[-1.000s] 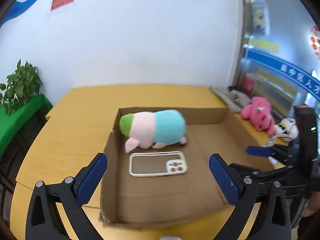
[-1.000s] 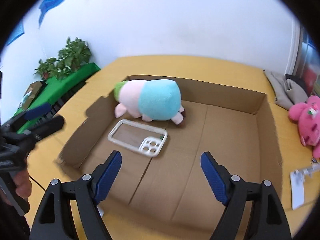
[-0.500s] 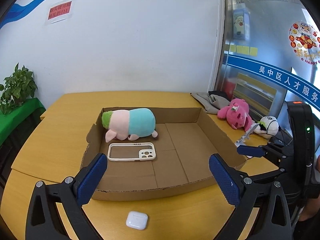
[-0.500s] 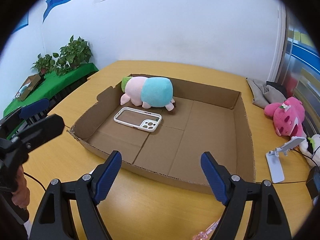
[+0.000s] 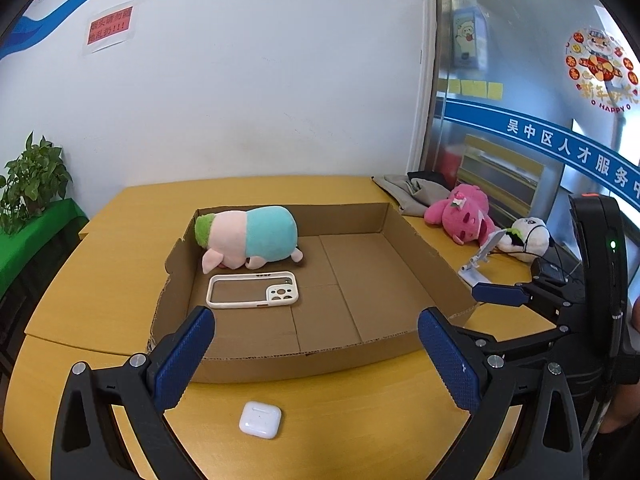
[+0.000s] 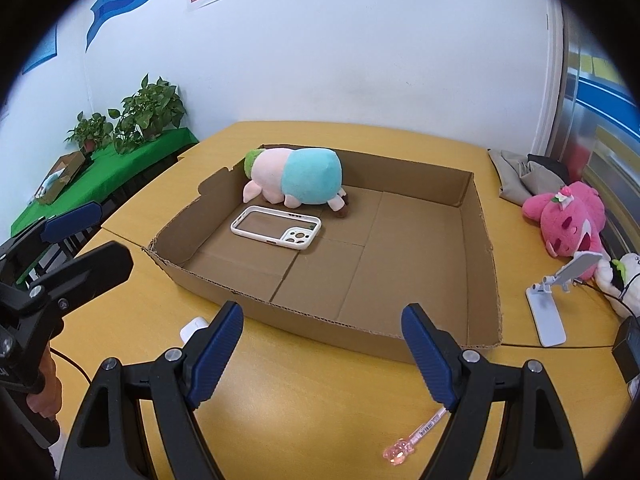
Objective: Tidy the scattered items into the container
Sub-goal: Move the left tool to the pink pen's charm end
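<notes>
Both the left gripper (image 5: 316, 354) and right gripper (image 6: 322, 346) stand wide apart and empty. The earbud case (image 5: 260, 419) lies on the table (image 5: 100, 280) at 6 o'clock of the box (image 5: 280, 364), just outside its near wall, and the pen (image 6: 416, 434) lies at 5 o'clock. To do this well, I'd lower one gripper so its fingers straddle the earbud case squarely, then close gently, since it looks smooth and may slip.

Bright, even room light, soft shadows under my fingers (image 5: 184, 360), both fisheye views sharp, edges bent and ringed black, faint glare on glass partition (image 5: 500, 80).
</notes>
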Tool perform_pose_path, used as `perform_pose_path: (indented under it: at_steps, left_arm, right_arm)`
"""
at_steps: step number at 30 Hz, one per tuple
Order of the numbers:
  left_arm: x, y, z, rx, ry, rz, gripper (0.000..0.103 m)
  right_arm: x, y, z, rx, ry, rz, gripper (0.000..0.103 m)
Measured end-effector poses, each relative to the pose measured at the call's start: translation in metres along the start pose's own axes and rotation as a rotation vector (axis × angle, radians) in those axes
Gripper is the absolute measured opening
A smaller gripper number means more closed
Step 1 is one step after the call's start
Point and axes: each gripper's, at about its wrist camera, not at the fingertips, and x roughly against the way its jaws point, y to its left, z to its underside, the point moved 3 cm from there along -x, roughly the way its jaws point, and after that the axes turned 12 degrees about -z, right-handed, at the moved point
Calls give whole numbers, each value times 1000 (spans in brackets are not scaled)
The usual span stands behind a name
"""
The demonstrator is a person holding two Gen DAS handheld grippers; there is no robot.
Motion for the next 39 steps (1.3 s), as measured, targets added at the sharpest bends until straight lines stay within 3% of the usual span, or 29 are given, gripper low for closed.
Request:
perform_pose_path:
  at_steps: [7,19,24,33,39]
  left_arm:
    - [-12,-27,19,-23,66,46,103]
    - [-61,-109,57,-80,267,212,103]
    - [-83,-138,74,-104,347,246,103]
    - [-99,-181,97,-179,425,248,102]
    - [-116,-212,117,-258,517,260,91]
  right_arm:
    - [4,-27,16,-44,15,-13,81]
    - [12,-147,81,-355,95,72,81]
    - [0,-157,99,-399,139,57,81]
    - [-9,-160,99,-392,159,53,81]
    - [-35,-181,107,-419,233,108,81]
